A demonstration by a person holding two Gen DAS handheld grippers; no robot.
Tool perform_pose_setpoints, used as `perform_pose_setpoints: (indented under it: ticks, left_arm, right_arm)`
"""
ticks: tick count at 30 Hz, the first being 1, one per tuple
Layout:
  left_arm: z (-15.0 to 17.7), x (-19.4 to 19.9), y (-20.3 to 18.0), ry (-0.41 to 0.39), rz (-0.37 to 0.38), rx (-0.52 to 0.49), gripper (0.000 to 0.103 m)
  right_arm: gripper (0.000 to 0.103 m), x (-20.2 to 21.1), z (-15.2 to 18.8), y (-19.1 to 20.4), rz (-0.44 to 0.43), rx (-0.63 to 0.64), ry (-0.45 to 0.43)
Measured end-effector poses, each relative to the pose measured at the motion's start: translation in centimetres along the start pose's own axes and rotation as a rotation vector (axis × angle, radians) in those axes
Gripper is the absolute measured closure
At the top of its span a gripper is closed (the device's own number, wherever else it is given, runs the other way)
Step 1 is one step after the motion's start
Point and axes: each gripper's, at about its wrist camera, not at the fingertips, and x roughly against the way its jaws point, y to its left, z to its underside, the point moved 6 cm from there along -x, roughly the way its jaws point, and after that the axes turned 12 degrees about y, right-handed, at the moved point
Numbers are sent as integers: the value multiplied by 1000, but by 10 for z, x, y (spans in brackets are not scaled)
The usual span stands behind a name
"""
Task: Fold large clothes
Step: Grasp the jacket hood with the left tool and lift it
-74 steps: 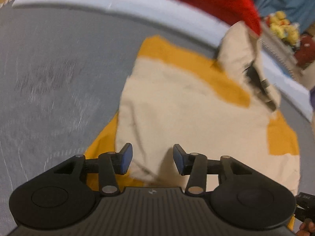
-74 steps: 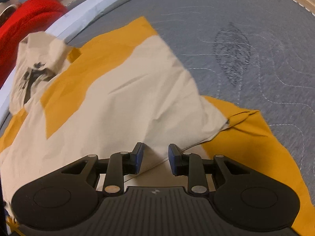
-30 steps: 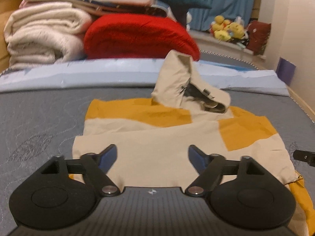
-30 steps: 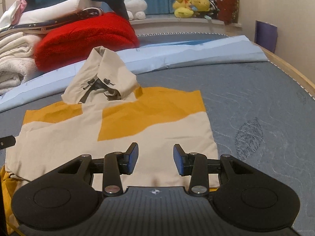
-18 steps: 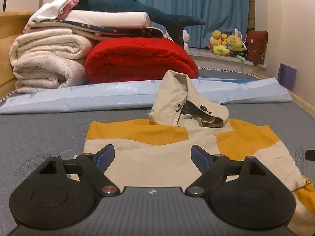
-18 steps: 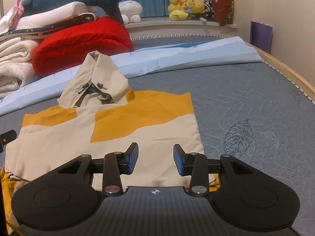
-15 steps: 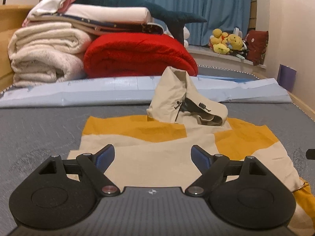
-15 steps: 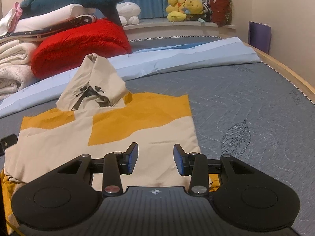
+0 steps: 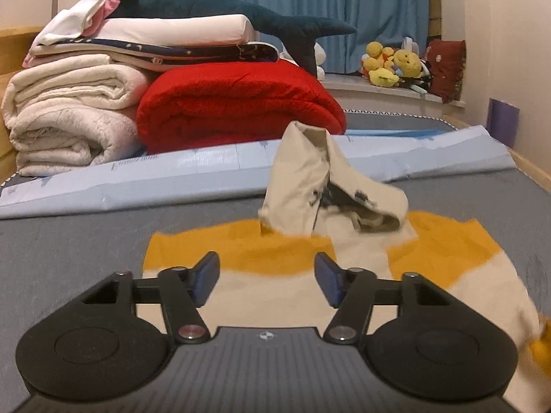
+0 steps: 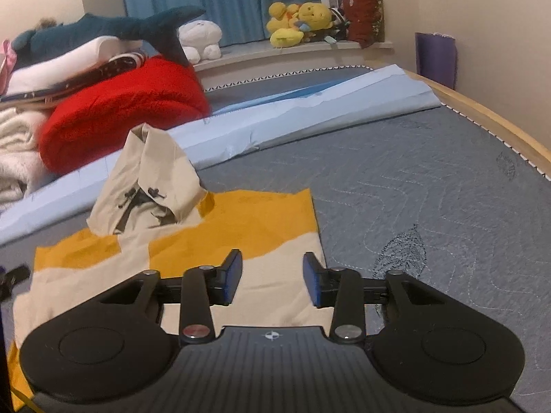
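Note:
A cream and yellow hooded garment [image 9: 292, 285] lies folded flat on the grey quilted bed [image 9: 69, 241]. Its cream hood [image 9: 320, 182] stands crumpled at the far edge. It also shows in the right wrist view [image 10: 241, 230], with the hood [image 10: 151, 179] at the far left. My left gripper [image 9: 267, 278] is open and empty, low over the garment's near part. My right gripper [image 10: 272, 275] is open and empty over the garment's right edge.
Folded white blankets [image 9: 69, 113], a red blanket [image 9: 237, 103] and a shark plush [image 9: 241, 13] are stacked at the back. A light blue sheet [image 10: 310, 110] lies behind the garment. Plush toys [image 10: 299, 20] sit on the sill. The wooden bed rim [image 10: 499, 130] runs at the right.
Both grippers have let go of the folded garment, drawn back and levelled out. The left jaws opened wide; in the last half second the right jaws opened wider too.

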Motion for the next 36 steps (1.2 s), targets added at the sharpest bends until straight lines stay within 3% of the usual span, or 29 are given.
perform_pose_setpoints:
  ticks: [2,7,15,19,21,23,28,29,31,32,36]
  left_arm:
    - [-31,-18,-3,15,34,28,52]
    - [-105,-80,-12,49,54,59,61]
    - [-199,-195,-25,95,106,137,61]
    - [-224,-241,-29,99,105,200,55]
    - [-234,-261,-32,100,112,241,40]
    - [-240,-278,-35,96,100,270,34]
    - [-245,-309,-44,108,67,291,35]
    - [-245,-312,-46,110,62,283,37]
    - [-245,-316,-50,111,51,246,67]
    - [-245,-317,-52,124,42,214,101]
    - [-240,-282,-50,94,67,146,102]
  right_arm:
    - [95,0,-2,-1,-4,-3,-3]
    - [95,1,-7,-8,13,-23,-9]
    - [94,-11,-3,-15,29,-44,39]
    - [94,-18,-2,-16,40,-50,53]
    - [94,-22,-1,-15,40,-57,63]
    - [94,-25,-1,-15,39,-53,72]
    - [94,-32,1,-13,47,-40,88]
    - [94,-34,2,-12,49,-39,92]
    - [94,-36,3,-11,52,-37,98]
    - [94,-37,3,-10,51,-36,101]
    - [94,-35,0,-7,29,-49,103]
